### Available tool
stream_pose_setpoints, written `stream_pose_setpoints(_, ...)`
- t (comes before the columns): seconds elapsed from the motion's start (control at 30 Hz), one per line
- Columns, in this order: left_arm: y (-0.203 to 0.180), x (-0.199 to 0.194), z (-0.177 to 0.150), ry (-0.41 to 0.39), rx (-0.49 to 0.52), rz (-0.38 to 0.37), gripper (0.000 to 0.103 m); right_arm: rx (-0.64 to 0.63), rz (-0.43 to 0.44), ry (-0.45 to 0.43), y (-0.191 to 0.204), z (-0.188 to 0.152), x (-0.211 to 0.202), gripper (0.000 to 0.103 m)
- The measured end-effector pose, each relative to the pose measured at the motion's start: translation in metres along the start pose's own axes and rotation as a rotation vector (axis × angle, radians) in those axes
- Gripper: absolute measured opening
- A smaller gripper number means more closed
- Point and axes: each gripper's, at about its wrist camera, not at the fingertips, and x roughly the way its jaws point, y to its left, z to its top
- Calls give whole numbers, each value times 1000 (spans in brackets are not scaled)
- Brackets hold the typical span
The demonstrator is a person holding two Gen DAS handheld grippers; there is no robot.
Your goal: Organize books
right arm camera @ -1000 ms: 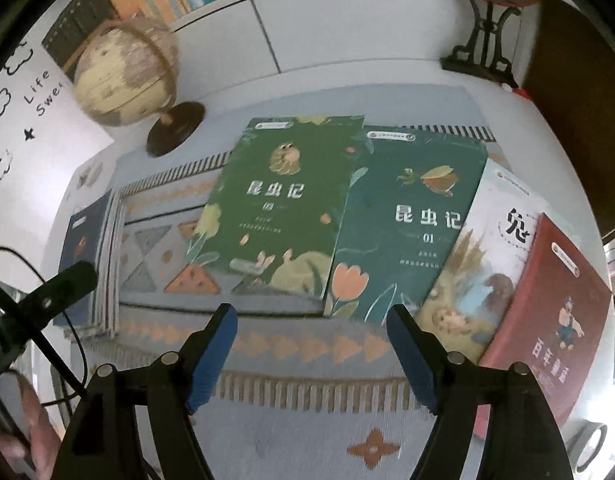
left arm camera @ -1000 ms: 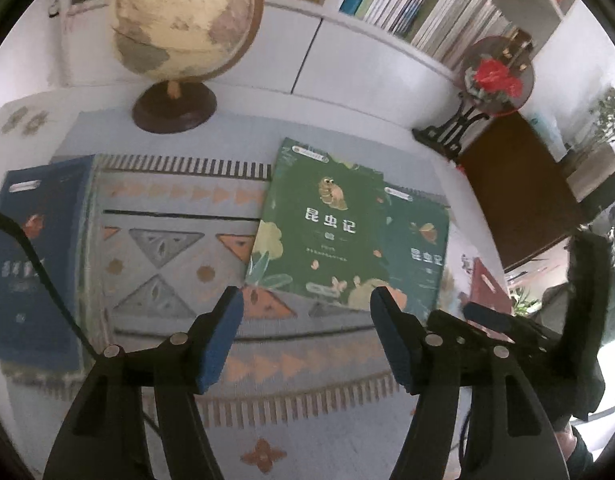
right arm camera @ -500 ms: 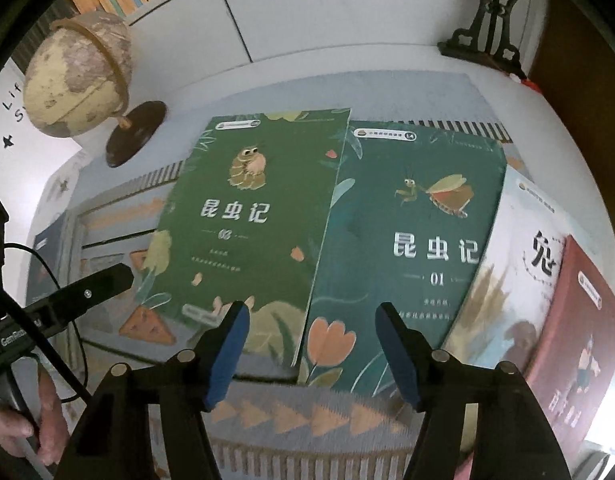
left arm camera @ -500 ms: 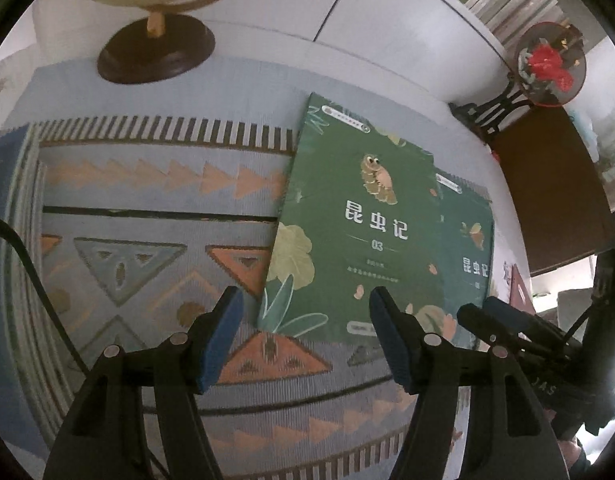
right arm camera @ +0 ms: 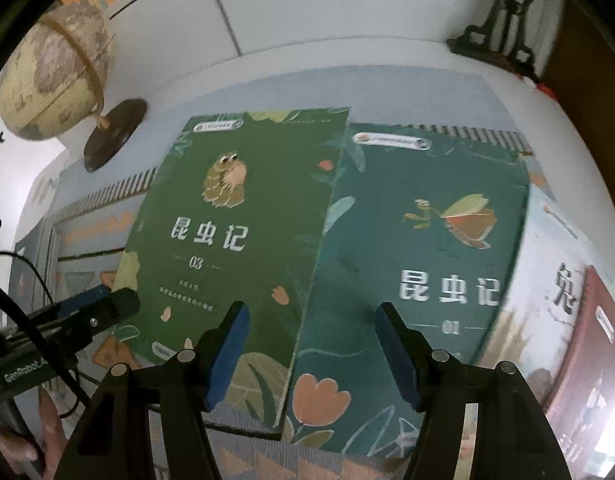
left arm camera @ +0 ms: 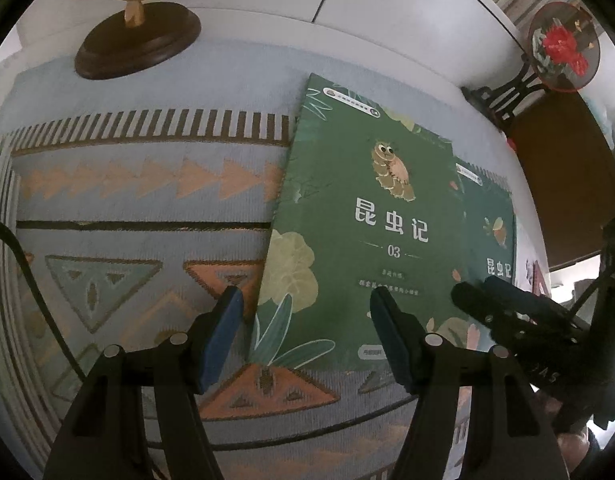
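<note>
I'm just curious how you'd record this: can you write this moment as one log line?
left gripper: open, over green book 03 | right gripper: open, over books 03 and 01 | nothing held

The green book [right arm camera: 235, 240] bears the white title 昆虫记 and, beneath it, the number 03; both read the same in the left wrist view [left arm camera: 371, 232]. Just to its right, the teal book [right arm camera: 419, 264] carries the same title 昆虫记 with the number 01. On the pale book [right arm camera: 547, 280] farther right a single large black character, 兔, is visible at its edge. The left tongs' [right arm camera: 103, 308] dark body shows "GenRobot.A" in white; smaller print on the covers is illegible.
</note>
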Motion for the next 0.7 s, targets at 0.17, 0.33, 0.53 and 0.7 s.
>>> stream_pose_setpoints(0.17,-2,1,-1,-5,10,5,64,-27,16,1,9,1,3,64)
stream_pose_setpoints(0.33,-6,3,-4,-10,34,14,64,-47,34,2,18,2,7,64)
stream_pose_setpoints(0.53,-5,2,-7,-9,42,-27,64,-47,38,3,20,2,6,64)
stream_pose_setpoints(0.7,-5,1,-9,-11,44,-23,64,49,8,-8,-11,8,3,64)
